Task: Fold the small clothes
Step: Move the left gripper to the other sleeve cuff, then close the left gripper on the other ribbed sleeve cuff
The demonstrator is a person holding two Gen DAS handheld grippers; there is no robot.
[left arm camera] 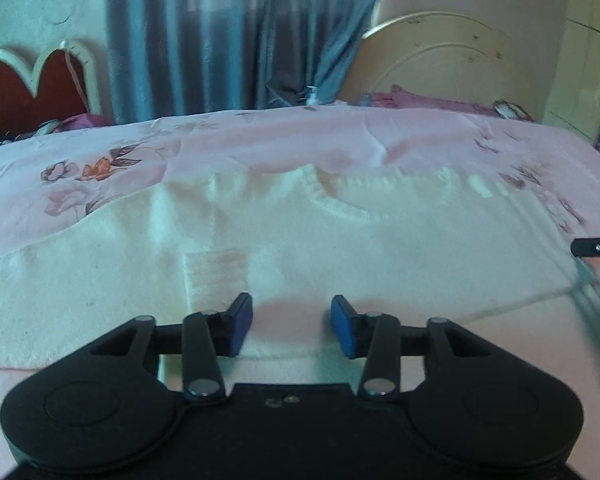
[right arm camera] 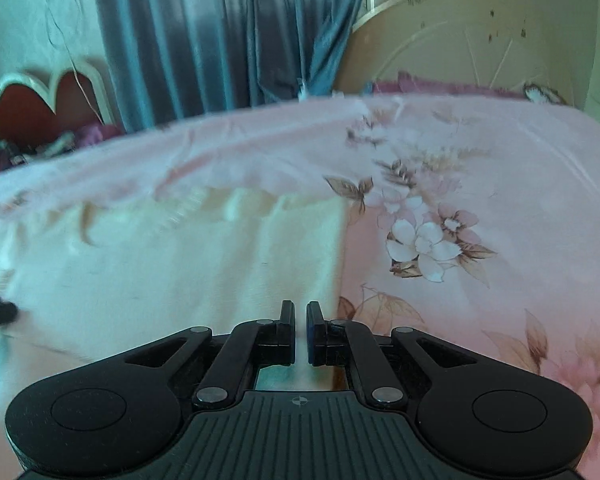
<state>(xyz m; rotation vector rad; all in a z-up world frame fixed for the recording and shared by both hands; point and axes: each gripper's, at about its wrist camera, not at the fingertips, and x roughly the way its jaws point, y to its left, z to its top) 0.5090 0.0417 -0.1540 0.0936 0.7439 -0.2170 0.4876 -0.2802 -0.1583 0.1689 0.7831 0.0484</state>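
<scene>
The cream knitted sweater (left arm camera: pixel 284 240) lies spread flat on the bed's pink floral sheet (left arm camera: pixel 112 152), neckline away from both cameras, hem toward them. I take it as the landmark.

At the sweater's left side, a sleeve seems to be folded in over the body, its ribbed cuff (left arm camera: pixel 215 276) lying just above the hem. The left tool (left arm camera: pixel 292 330) hovers at the near hem, just right of that cuff, jaws wide and holding nothing. The likely slip: closing from here could catch the cuff along with the hem, or pinch only the top layer, so a lift would drag the sleeve out of its fold.

At the sweater's right edge, the right tool (right arm camera: pixel 300 332) sits low over the near hem corner, jaws narrowed to a thin slit. Whether cloth is caught in that slit I cannot tell, as the pads hide it. If it grips only a sliver of knit, a pull would probably let it slide free; if it grips the sheet as well, the sheet would rise with the sweater and wrinkle the fold.

Uneven grips on the two sides would skew the fold line.
</scene>
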